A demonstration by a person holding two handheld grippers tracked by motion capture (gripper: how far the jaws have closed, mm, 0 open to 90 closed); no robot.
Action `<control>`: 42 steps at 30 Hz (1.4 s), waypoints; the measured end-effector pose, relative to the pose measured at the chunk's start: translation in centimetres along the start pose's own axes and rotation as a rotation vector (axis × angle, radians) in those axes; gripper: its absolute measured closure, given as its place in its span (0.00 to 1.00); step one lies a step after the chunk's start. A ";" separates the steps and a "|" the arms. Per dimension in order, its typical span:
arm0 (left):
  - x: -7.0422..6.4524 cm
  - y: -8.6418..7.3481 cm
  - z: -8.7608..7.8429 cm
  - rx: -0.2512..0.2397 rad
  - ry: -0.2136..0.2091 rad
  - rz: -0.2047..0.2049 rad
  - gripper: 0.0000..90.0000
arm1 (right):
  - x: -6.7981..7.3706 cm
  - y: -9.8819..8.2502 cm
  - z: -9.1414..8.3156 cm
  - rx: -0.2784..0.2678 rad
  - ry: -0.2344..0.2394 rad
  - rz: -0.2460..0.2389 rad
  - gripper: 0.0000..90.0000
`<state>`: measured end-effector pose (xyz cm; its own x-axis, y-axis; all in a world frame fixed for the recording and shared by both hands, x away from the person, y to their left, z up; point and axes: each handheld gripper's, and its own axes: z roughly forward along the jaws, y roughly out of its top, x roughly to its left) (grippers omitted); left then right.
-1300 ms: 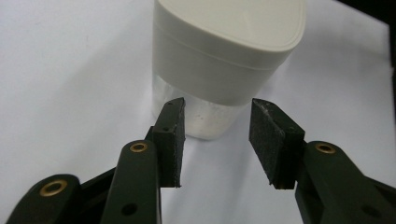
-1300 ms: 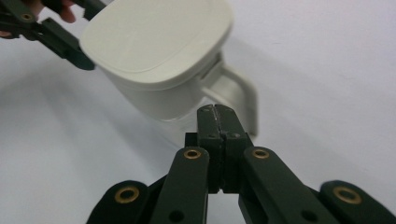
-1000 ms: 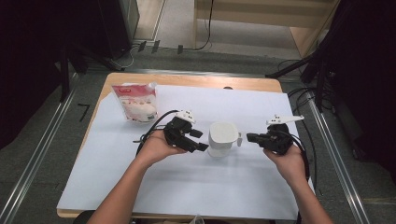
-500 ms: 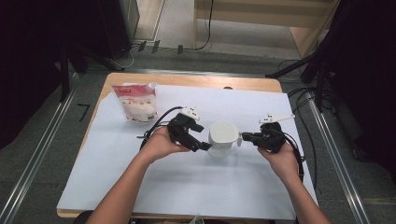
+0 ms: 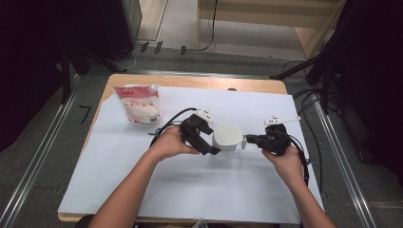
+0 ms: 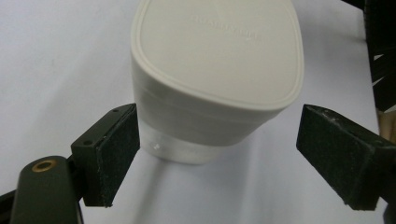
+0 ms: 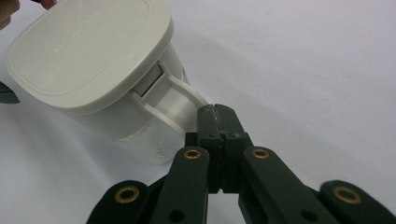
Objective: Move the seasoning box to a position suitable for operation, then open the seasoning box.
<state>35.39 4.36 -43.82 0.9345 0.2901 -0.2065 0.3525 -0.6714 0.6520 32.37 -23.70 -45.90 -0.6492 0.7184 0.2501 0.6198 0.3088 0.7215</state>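
Observation:
A white lidded container [image 5: 227,137] stands on the white sheet in the middle of the table. My left gripper [image 5: 212,140] is at its left side and open. Its jaws have just been opening, and the container [image 6: 219,60] stands between the two black pads [image 6: 116,149], which do not touch it. My right gripper [image 5: 249,139] comes in from the right, shut, with nothing between its jaws. Its joined tips [image 7: 215,112] rest against the white latch handle [image 7: 175,100] on the container's [image 7: 88,51] side.
A clear bag of white contents with a red label [image 5: 141,104] lies at the back left of the white sheet [image 5: 190,190]. The sheet covers a wooden table [image 5: 190,81]. Black cables trail from both grippers. Metal rails run along the floor on both sides.
My left gripper has slid right to the container and its jaws have spread around it. The right gripper has edged slightly left towards the handle and stays shut.

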 end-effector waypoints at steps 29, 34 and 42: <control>0.1 1.1 0.6 0.042 0.016 0.055 0.19 | 0.4 -0.1 0.0 -0.009 -0.030 -0.009 1.00; 0.2 1.2 0.6 0.039 0.013 0.053 0.20 | 0.6 -0.1 0.0 -0.007 -0.038 -0.008 1.00; 0.0 1.3 0.4 0.038 0.030 0.071 0.20 | 0.7 -0.1 0.0 -0.006 -0.047 -0.012 1.00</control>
<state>35.85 3.21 -43.25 0.9553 0.2612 -0.1384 0.2880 -0.7162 0.6357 31.87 -23.22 -45.84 -0.6351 0.7429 0.2114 0.6093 0.3136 0.7283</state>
